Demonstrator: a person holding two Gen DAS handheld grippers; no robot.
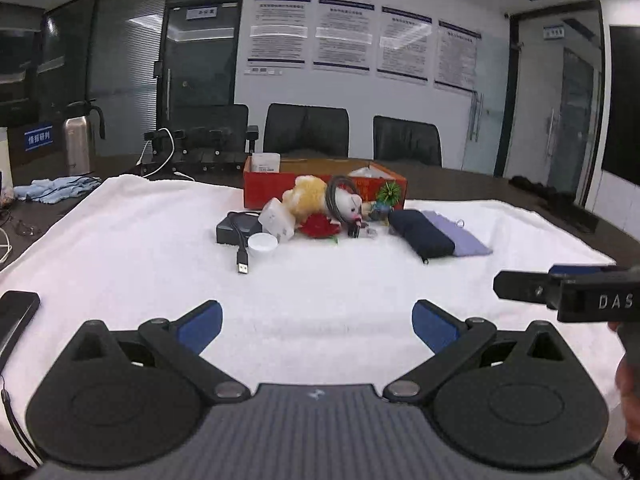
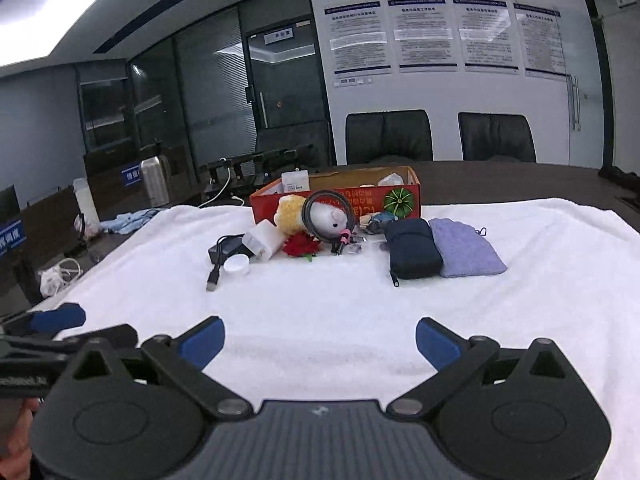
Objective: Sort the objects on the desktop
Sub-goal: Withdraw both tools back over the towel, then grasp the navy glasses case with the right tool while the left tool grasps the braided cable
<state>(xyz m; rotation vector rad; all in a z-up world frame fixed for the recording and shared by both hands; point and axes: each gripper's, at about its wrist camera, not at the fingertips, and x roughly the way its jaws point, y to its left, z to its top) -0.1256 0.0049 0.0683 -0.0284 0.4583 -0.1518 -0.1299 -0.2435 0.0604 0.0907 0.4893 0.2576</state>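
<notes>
A pile of small objects lies on a white towel (image 1: 320, 280) in front of a red cardboard box (image 1: 264, 190). In it are a plush toy (image 1: 308, 196) with a coiled dark cable (image 2: 320, 216) around it, a red fabric flower (image 2: 300, 245), a white adapter (image 1: 277, 222), a white round lid (image 1: 262, 245), a black device with a USB cable (image 1: 242, 258), a navy zip pouch (image 2: 412, 254) and a lilac pouch (image 2: 466, 254). My left gripper (image 1: 318, 326) and right gripper (image 2: 319, 342) both hover open and empty over the near towel, well short of the pile.
A black phone (image 1: 16, 316) lies at the towel's left edge. A steel flask (image 1: 78, 144), a blue cloth (image 1: 56, 188) and white cables sit on the dark table to the left. Black chairs (image 1: 306, 130) stand behind the table. Bare towel spans grippers to pile.
</notes>
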